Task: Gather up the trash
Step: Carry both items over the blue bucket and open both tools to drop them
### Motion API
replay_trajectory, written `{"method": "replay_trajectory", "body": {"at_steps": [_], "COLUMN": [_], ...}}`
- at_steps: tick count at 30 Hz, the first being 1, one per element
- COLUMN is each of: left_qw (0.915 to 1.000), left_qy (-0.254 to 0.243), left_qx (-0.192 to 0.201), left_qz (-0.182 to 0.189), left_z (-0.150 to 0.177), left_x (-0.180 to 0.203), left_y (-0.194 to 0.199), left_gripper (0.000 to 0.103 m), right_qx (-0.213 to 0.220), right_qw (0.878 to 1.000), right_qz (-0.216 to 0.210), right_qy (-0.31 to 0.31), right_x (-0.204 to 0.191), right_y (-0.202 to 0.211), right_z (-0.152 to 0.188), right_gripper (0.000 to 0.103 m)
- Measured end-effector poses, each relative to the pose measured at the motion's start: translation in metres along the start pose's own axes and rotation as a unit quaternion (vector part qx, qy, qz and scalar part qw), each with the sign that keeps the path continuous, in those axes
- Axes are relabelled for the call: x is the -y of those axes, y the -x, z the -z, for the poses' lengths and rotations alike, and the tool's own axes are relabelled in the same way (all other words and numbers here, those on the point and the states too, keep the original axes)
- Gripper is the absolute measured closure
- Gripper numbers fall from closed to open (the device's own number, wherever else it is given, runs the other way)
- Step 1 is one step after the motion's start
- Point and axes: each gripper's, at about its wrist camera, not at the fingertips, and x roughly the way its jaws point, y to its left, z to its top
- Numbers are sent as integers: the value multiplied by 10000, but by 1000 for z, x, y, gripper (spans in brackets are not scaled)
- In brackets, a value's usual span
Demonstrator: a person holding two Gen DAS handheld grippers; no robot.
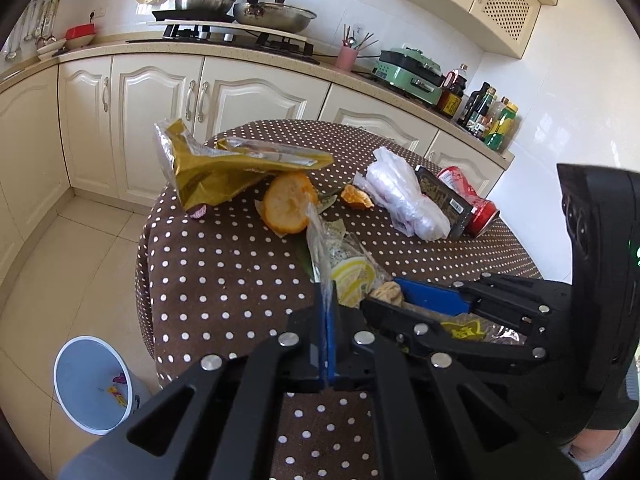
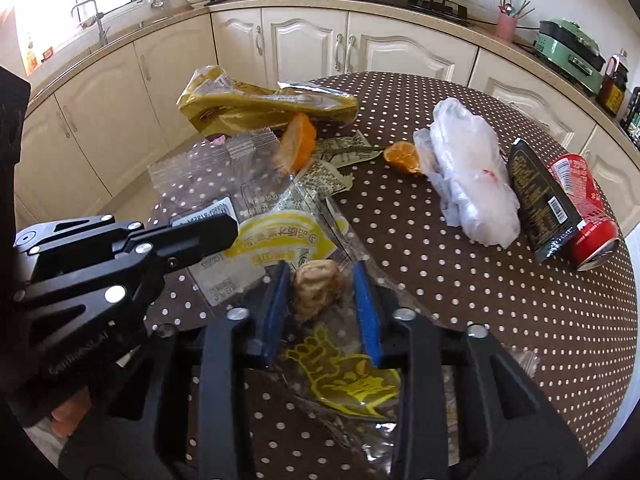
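Observation:
My left gripper (image 1: 327, 304) is shut on a clear wrapper with a yellow label (image 1: 348, 268); the same wrapper lies spread beside that gripper in the right wrist view (image 2: 264, 240). My right gripper (image 2: 322, 276) is open, its blue pads either side of a beige food scrap (image 2: 318, 290) that lies on a clear wrapper with yellow print (image 2: 352, 380). Farther back on the polka-dot table (image 2: 520, 320) lie a gold bag (image 1: 224, 168), orange peels (image 1: 288, 204), a white plastic bag (image 2: 468, 184), a black packet (image 2: 540, 200) and a red can (image 2: 584, 212).
A light blue bin (image 1: 92, 384) stands on the tiled floor left of the table, with a few scraps inside. Cream cabinets and a counter with a stove, pans, a green appliance and bottles run behind the table.

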Motion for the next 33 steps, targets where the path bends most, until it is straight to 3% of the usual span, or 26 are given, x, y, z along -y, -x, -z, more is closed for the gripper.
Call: {"method": "replay_trajectory", "body": {"at_steps": [5, 10, 17, 20, 25, 29, 33], "left_qw": [9995, 9964, 9914, 9888, 9820, 9712, 9585], "left_qy": [-32, 71, 515, 769, 1219, 1626, 2004], "left_qx": [227, 680, 1154, 1277, 1245, 970, 516], "left_qz": [194, 496, 331, 43, -727, -1448, -1960], "left_z": [0, -3, 3, 14, 37, 61, 84], "left_x": [2, -9, -64, -100, -167, -226, -283], "left_y": [22, 69, 131, 156, 178, 175, 148], "left_gripper": [103, 103, 103, 103, 103, 103, 103], "right_qx": [283, 849, 1477, 1484, 1166, 731, 186], "right_qw": [9995, 9963, 9883, 9864, 9842, 9831, 9819], "right_qz": [101, 49, -369, -676, -1259, -1579, -1788], "right_qy": [-34, -80, 103, 226, 441, 571, 603], "right_x": [-8, -28, -88, -120, -186, -236, -275], "right_y": [18, 58, 89, 79, 29, -31, -100], "right_z": [1, -3, -23, -33, -43, -43, -39], "right_gripper": [77, 77, 77, 77, 77, 77, 77]}}
